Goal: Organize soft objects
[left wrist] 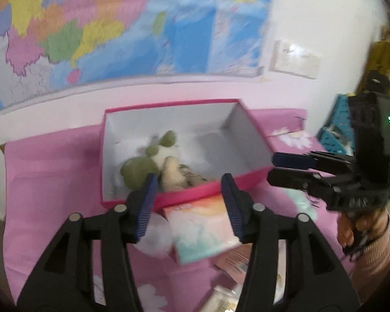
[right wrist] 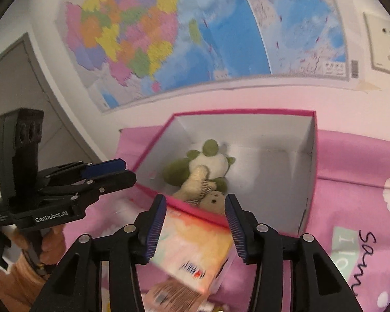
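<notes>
Both my tongs, left (left wrist: pixel 189 202) and right (right wrist: pixel 196 223), stand apart, holding nothing; I should clamp the pastel soft packet (right wrist: pixel 195 249) squarely, then lift it over the pink cardboard box's rim (right wrist: pixel 195 210).

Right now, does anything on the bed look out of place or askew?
Yes. A pastel tissue pack lies tilted on the pink sheet, outside the pink box's near wall. The plush toys are heaped in one corner inside it.

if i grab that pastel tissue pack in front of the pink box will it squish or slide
The tissue pack looks soft-sided, so it would probably dent under the pads rather than resist. Its wrapper seems smooth, so it may slip. It lies flat on the pink cloth, so it is unlikely to roll.
</notes>
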`<state>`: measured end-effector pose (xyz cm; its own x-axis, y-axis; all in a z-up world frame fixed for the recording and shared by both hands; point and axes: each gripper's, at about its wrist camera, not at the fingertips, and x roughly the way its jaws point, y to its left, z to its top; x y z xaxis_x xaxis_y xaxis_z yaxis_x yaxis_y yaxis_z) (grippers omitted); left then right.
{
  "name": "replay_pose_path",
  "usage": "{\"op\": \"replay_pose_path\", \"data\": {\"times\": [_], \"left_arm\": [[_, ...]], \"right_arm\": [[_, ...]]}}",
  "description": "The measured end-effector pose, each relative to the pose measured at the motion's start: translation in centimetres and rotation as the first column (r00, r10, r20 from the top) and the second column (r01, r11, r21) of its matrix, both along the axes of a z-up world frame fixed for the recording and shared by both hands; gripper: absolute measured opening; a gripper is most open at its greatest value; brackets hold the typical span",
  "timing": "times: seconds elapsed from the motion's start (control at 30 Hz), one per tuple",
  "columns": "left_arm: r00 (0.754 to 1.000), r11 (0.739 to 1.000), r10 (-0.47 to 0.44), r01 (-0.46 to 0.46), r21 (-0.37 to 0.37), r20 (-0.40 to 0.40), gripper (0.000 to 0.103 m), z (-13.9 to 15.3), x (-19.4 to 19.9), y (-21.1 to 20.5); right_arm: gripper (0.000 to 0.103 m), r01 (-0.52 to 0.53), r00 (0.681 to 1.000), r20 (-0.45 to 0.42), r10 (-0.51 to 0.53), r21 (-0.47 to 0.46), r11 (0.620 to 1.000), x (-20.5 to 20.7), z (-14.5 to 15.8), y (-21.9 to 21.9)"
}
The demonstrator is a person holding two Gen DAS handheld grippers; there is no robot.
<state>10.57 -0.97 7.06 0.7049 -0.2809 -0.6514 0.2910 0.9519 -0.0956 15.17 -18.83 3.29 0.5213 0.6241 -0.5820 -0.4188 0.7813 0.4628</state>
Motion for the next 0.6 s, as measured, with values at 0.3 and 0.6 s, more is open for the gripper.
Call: {"op": "replay_pose_path", "data": {"times": [0.3, 0.6], "left_arm": [[0.991, 0.990, -0.131, 0.128, -0.062, -0.037, 0.054, -2.3, -6.3, -0.2], [0.946, 0.969, -0.218, 0.181, -0.168, -0.239, 0.054, -8.5, -8.5, -1.6]], "right_arm": [[0.054, -0.005, 1.000, -0.023, 0.006, 0.036, 0.999, -5.9, -0.3, -3.6], [0.054, 0.014, 0.985, -0.170, -0.018, -0.024, 1.000, -9.2, -5.8, -5.4]]}}
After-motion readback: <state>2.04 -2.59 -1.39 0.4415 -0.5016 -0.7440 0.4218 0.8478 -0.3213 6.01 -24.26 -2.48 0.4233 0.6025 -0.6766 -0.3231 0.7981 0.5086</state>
